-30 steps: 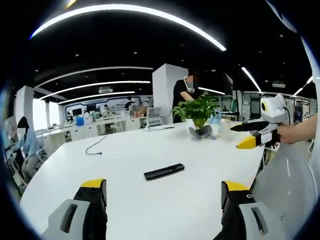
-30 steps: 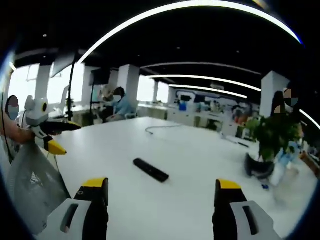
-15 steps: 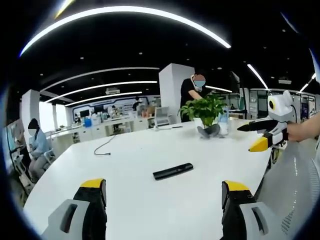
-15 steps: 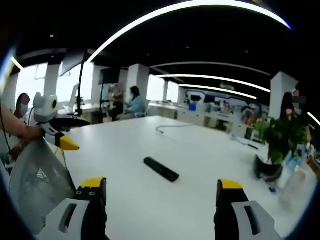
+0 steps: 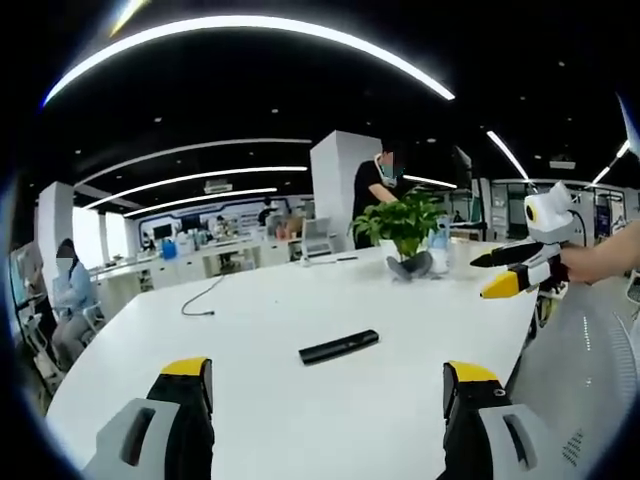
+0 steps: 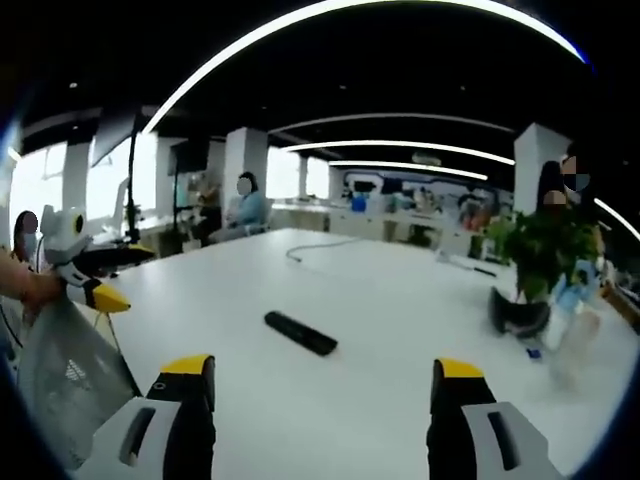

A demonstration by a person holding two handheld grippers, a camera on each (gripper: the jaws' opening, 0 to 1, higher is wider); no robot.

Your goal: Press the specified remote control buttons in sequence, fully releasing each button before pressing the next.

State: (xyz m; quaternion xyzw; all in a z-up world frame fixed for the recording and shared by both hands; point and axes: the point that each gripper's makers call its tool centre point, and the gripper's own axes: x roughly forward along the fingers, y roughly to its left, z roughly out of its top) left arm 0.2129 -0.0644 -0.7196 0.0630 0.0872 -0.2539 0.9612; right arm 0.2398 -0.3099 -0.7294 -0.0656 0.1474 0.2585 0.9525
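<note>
— Remote (image 5: 339, 347): where does it lie?

— Flat on the white table (image 5: 250, 320), a slim black bar near the middle of the bare top, well ahead of both my tongs. In the right gripper view the remote (image 6: 300, 333) lies slanted, its near end pointing right. Nothing touches it.

— And your tongs?

— My left gripper (image 5: 328, 385) is released: its yellow-tipped jaws stand wide apart at the near edge of the table with nothing between them. My right gripper (image 6: 326, 385) is the same, jaws spread and empty. In the left gripper view my right gripper (image 5: 512, 270) comes in from the right, held in my hand (image 5: 600, 262) above the table's right edge, its black and yellow jaws apart. In the right gripper view my left gripper (image 6: 95, 275) shows at the left, beside a mesh chair back (image 6: 65, 375).

— What lies beyond the remote?

— A grey cable (image 5: 205, 297) trails across the far left part of the table. A potted green plant (image 5: 403, 228) stands at the far right, with a plastic bottle (image 5: 437, 248) just beside it. Behind the plant a person in black (image 5: 372, 192) stands by a white pillar (image 5: 335, 190). Another person (image 5: 68, 300) sits at the far left, and rows of desks run under long ceiling lights (image 5: 240, 30).
</note>
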